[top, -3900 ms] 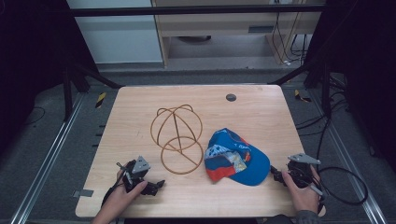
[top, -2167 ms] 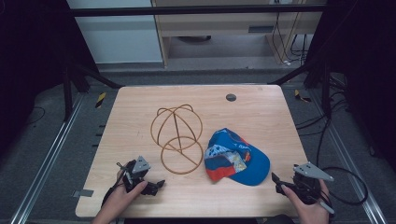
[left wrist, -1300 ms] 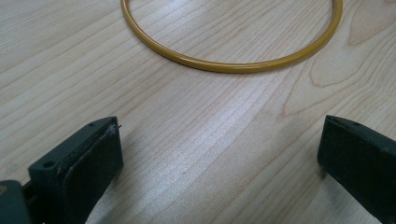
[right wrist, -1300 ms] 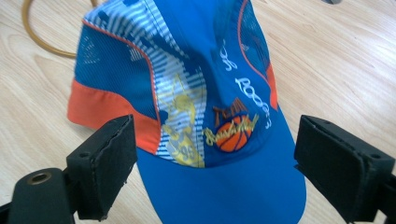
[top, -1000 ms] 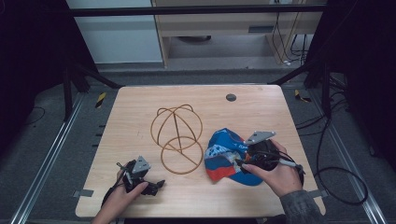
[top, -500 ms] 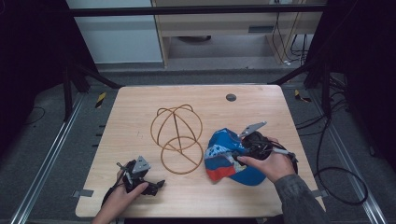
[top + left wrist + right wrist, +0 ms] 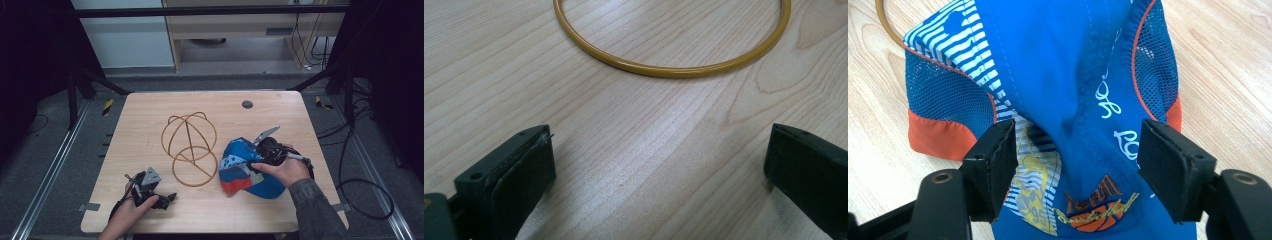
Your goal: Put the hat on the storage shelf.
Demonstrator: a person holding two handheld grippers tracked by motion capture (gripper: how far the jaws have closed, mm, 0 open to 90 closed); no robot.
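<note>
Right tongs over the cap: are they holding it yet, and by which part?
Not yet. The right tongs stand open astride the cap's crown fabric, pads either side without pressing it. Their jaws have just been closing.

A light wooden tabletop (image 7: 150, 120) with a small round dark disc (image 7: 247, 104) set near its far edge stands on a grey floor (image 7: 50, 165). On either side of it runs a metal rail (image 7: 47, 172), and a yellow-and-black striped piece (image 7: 108, 106) lies on the floor off the far left corner. Beyond the tabletop stands a pale shelf unit (image 7: 240, 30) with hanging cables (image 7: 312, 47), and another black cable (image 7: 365, 195) loops on the floor at the right.
</note>
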